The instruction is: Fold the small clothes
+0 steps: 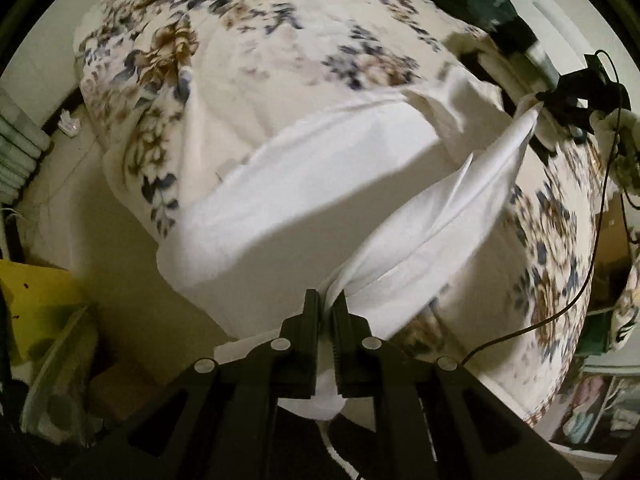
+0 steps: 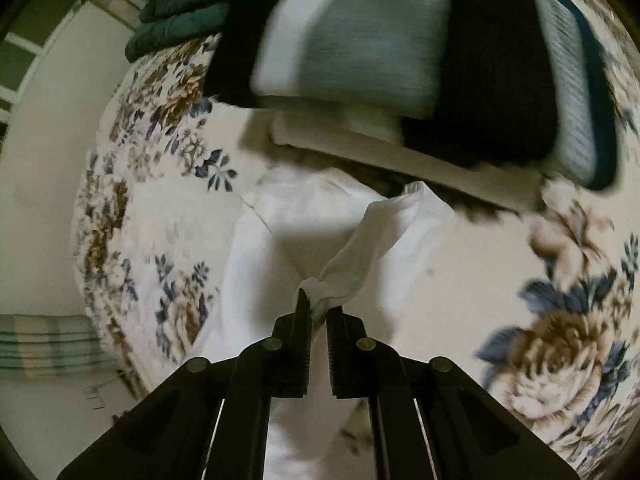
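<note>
— What does the left wrist view show?
— The left claw (image 1: 329, 300) is pinched tight on a corner of a white garment (image 1: 304, 184), lifting it off the flowered bedspread (image 1: 280, 40), likely to carry that edge over for a fold.

— And the right wrist view?
— The right claw (image 2: 319, 307), clamped on another bunched corner, matches it. Folded clothes (image 2: 384, 40) sit stacked beyond.

Floral bedspread (image 2: 560, 360) with brown and blue flowers, spread over the bed. Green quilted cloth (image 2: 180, 20) bunched at the far edge. Yellow sheet (image 1: 36, 300) lying down beside the bed.
</note>
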Tool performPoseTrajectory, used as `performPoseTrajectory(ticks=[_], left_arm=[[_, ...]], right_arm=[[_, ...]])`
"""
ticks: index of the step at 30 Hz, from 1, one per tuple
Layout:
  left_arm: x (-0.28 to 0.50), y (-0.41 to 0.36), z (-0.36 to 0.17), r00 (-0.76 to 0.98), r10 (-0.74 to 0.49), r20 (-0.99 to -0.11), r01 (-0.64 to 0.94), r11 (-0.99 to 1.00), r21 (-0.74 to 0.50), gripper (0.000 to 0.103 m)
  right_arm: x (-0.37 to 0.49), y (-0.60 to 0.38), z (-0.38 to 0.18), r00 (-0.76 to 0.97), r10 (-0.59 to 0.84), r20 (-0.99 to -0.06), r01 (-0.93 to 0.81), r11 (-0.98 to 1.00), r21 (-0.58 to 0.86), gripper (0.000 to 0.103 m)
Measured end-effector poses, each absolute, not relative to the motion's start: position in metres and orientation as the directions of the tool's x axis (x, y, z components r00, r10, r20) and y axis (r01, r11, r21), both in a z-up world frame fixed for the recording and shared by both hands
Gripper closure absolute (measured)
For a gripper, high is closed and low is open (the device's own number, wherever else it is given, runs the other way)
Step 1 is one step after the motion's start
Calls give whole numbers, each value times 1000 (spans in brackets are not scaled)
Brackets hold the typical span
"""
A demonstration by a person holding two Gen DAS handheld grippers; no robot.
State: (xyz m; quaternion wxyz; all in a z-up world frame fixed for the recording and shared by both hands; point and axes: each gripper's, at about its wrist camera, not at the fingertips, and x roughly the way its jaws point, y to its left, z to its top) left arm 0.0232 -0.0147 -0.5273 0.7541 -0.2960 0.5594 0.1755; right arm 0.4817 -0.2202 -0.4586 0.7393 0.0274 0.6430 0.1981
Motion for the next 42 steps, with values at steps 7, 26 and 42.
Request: performPoseTrajectory(ticks=[7,26,42], left_arm=[[30,57,-569,290,-160,-944,-586,750,-307,99],[-23,126,-629,78,-167,-983,-617,766,-179,81],[195,74,-506,405,-179,-896,-460,808,-369,51]], right_arm=[[491,-120,-494,127,186,-974,-272,951,147,96],[476,-93,-514,71,145,-987,-256,959,122,42],[389,-288,-522,15,404,-915,6,915,404,28]])
